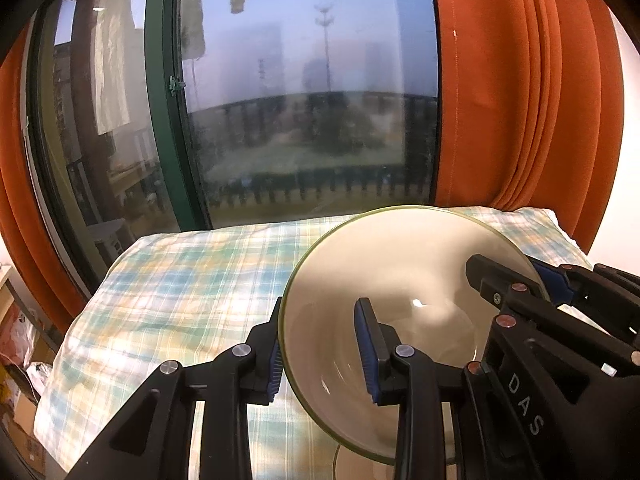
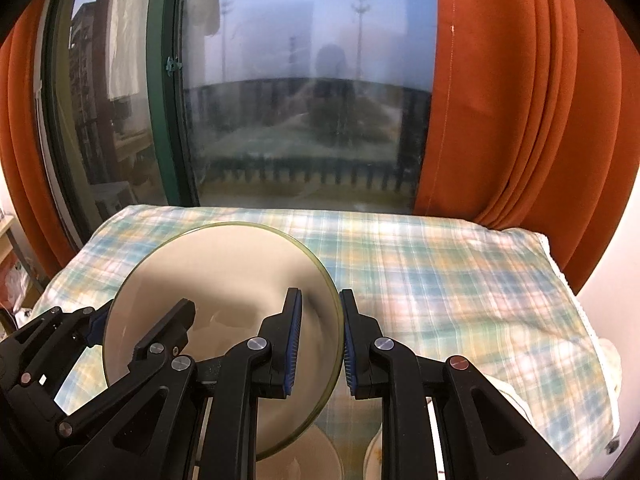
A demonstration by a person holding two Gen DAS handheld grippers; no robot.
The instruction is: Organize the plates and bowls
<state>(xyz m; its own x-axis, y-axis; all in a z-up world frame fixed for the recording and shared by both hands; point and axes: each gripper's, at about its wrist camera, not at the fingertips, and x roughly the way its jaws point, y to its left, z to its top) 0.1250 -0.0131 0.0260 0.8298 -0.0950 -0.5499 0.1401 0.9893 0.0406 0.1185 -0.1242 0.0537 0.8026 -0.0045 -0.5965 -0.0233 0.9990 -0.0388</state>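
A cream bowl with a thin green rim (image 1: pixel 404 264) (image 2: pixel 224 264) hangs tilted above the plaid-covered table, held from both sides. My left gripper (image 1: pixel 322 356) is shut on its left rim, one blue pad inside the bowl and one outside. My right gripper (image 2: pixel 320 344) is shut on the opposite rim in the same way. Each gripper also shows in the other view: the right gripper (image 1: pixel 524 280) at the bowl's far right edge, the left gripper (image 2: pixel 136 326) at its left edge. Under the held bowl lies another cream dish (image 2: pixel 308 456) (image 1: pixel 352 460), mostly hidden.
The table's plaid cloth (image 2: pixel 440 280) (image 1: pixel 180 280) reaches back to a green-framed window (image 2: pixel 172 92) flanked by orange curtains (image 2: pixel 520 100). A patterned plate's edge (image 2: pixel 373 458) shows at the bottom. Bags and boxes (image 1: pixel 20 360) sit low on the left.
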